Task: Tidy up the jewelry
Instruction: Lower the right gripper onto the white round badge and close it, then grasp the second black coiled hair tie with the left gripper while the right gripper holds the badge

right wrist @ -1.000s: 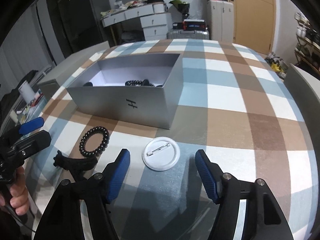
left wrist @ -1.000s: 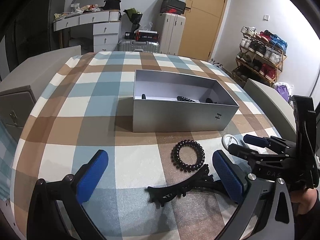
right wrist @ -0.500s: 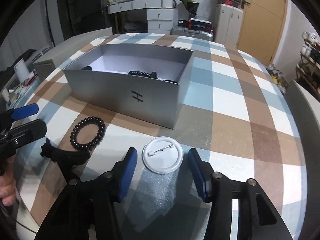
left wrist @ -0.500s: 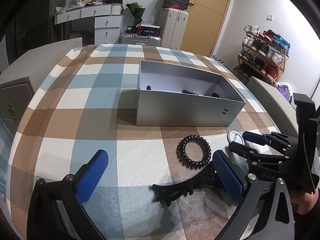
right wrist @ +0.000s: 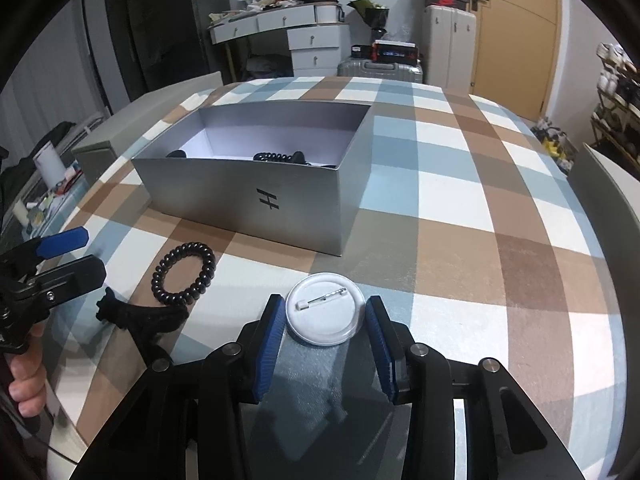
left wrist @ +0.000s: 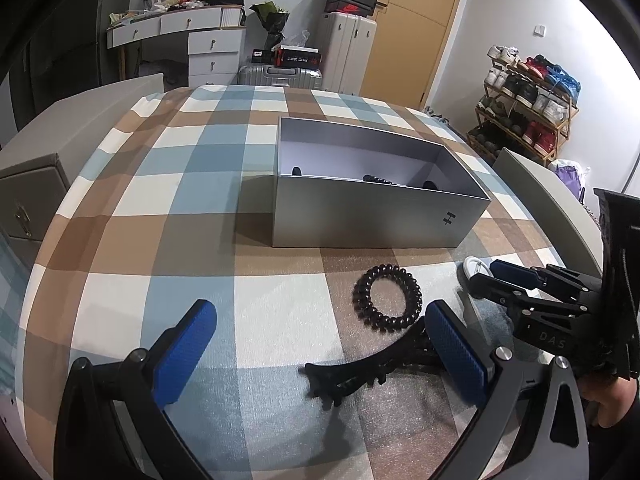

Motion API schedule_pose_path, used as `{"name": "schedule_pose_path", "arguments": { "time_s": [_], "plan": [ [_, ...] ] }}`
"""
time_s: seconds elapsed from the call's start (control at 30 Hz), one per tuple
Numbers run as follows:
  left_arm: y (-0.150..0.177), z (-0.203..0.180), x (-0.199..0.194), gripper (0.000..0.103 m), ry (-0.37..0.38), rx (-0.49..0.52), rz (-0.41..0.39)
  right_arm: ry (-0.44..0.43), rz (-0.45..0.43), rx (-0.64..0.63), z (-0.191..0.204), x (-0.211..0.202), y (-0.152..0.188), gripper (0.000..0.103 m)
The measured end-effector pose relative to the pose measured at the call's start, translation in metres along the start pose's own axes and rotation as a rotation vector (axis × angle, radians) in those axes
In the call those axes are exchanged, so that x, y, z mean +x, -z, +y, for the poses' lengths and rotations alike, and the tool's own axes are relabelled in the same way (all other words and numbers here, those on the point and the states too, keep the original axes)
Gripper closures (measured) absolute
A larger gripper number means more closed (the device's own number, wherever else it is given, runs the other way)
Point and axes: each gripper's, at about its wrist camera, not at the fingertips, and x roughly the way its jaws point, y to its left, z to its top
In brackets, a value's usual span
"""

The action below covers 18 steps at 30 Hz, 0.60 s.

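A white pin badge (right wrist: 324, 314) lies back-up on the checked cloth, between the blue pads of my right gripper (right wrist: 325, 320). The jaws are closing and the pads meet its rim on both sides. To its left lie a black coil hair tie (right wrist: 184, 274) and a black hair claw (right wrist: 144, 316). My left gripper (left wrist: 320, 352) hovers wide open over the hair claw (left wrist: 360, 372), near the coil tie (left wrist: 387, 298), touching neither. Behind stands an open silver box (left wrist: 380, 216) with dark items inside. The left view catches the right gripper (left wrist: 492, 276) at the badge (left wrist: 474, 266).
The silver box (right wrist: 248, 196) stands on a checked cloth (right wrist: 460, 184) covering a table. My left gripper (right wrist: 76, 256) and a hand (right wrist: 24, 380) show at the left edge. Grey cabinets, drawers, suitcases and a shoe rack (left wrist: 528, 100) line the room behind.
The right gripper's jaws have narrowed from wide open to the badge's rim and it has come slightly closer to the badge. The left gripper has stayed put, open.
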Motion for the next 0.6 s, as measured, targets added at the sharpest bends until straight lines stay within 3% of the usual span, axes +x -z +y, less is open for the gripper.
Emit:
{"name": "schedule_pose_path", "arguments": {
  "time_s": [0.1, 0.23, 0.4, 0.6],
  "plan": [
    [-0.001, -0.002, 0.0, 0.002, -0.002, 0.004, 0.005, -0.054, -0.006, 0.048, -0.007, -0.004, 0.0, 0.063],
    [-0.008, 0.0, 0.006, 0.002, 0.107, -0.036, 0.05, -0.111, -0.05, 0.096, -0.015, -0.018, 0.0, 0.063],
    [-0.02, -0.01, 0.025, 0.002, 0.168, 0.003, 0.131, -0.167, -0.135, 0.12, -0.017, -0.041, -0.001, 0.063],
    [-0.031, -0.027, 0.05, 0.002, 0.162, 0.045, 0.235, -0.178, -0.175, 0.094, -0.013, -0.055, -0.003, 0.063]
  ]
}}
